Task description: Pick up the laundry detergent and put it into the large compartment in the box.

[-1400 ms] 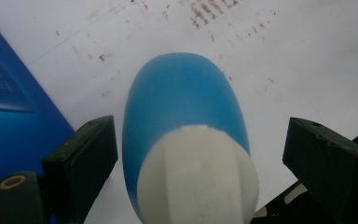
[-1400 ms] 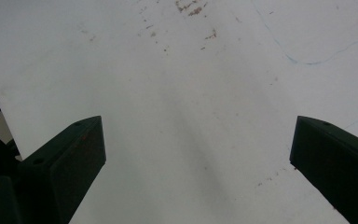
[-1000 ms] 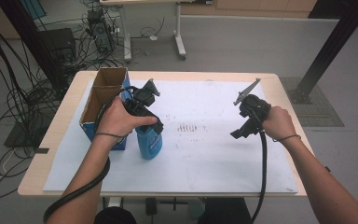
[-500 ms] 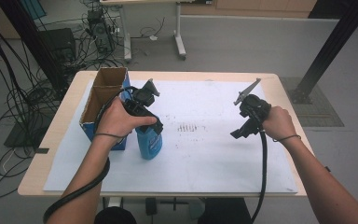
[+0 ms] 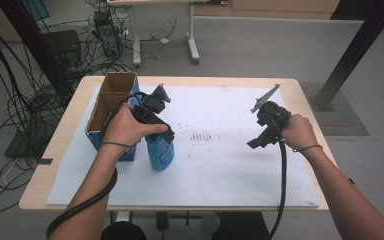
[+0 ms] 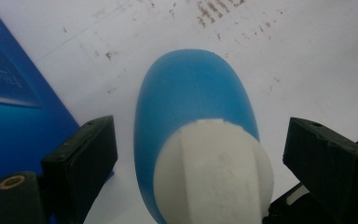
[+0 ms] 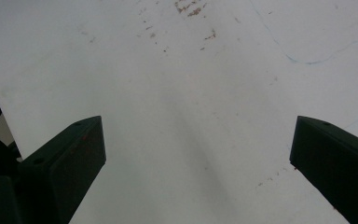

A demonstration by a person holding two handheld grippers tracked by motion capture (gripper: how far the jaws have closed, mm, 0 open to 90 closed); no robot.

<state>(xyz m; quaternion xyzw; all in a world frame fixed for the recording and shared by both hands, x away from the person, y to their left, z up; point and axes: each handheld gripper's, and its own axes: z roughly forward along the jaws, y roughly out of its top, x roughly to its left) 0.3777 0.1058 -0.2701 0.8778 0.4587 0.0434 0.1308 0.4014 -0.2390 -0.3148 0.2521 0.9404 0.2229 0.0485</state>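
A blue bottle [image 5: 160, 153] with a white cap [image 6: 213, 171] stands upright on the white paper, just right of a blue cardboard box [image 5: 111, 102]. My left gripper [image 5: 167, 137] hangs right above the bottle, pointing down. In the left gripper view its jaws stand wide on either side of the cap and the blue bottle [image 6: 191, 88] without touching them, so the left gripper [image 6: 200, 127] is open. My right gripper [image 5: 253, 144] is held over bare paper at the right, and the right gripper [image 7: 196, 123] is open with nothing between its jaws.
The open-topped box [image 6: 9, 107] stands at the table's left, close beside the bottle. A white paper sheet [image 5: 220, 170] covers most of the table [image 5: 45, 165] and bears small brown marks [image 5: 202, 136] near its middle. Cables trail from both grippers towards the front edge.
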